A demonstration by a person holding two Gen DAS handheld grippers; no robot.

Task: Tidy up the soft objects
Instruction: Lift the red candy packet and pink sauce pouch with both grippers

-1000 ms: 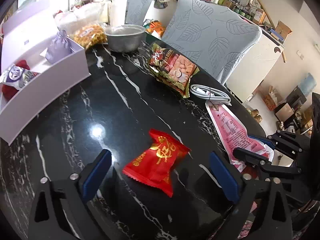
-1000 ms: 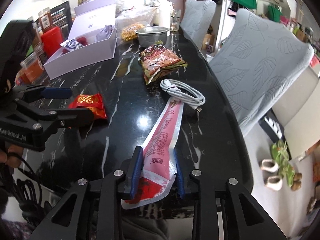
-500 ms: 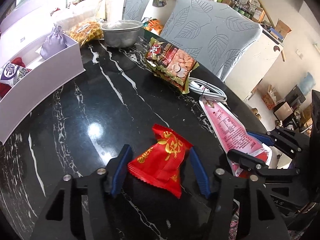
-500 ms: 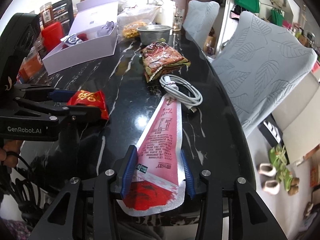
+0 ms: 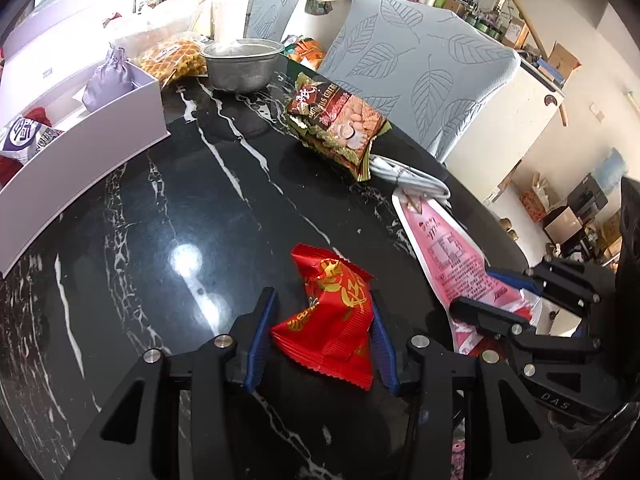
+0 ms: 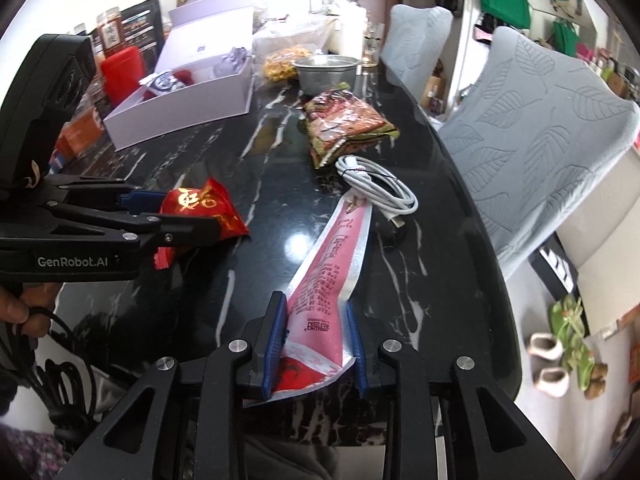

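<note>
My left gripper [image 5: 320,336] is shut on a red snack packet [image 5: 332,312], its blue pads pressing both sides; the packet is crumpled and sits just above the black marble table [image 5: 180,200]. It also shows in the right wrist view [image 6: 200,208]. My right gripper [image 6: 316,344] is shut on the near end of a long pink pouch [image 6: 332,272], which lies along the table toward a white cable [image 6: 376,192]. The pouch also shows in the left wrist view [image 5: 448,252]. An open white box [image 5: 80,136] at the far left holds a lilac pouch [image 5: 108,80] and a purple-white packet [image 5: 24,140].
A green-red snack bag [image 5: 336,124] lies mid-table next to the cable. A metal bowl [image 5: 240,64] and a bag of yellow snacks [image 5: 172,56] stand at the back. Grey chairs [image 5: 420,72] line the right edge of the table.
My left gripper has closed from wide open onto the red packet and squeezed it. My right gripper has kept its hold on the pink pouch and drawn it slightly nearer.
</note>
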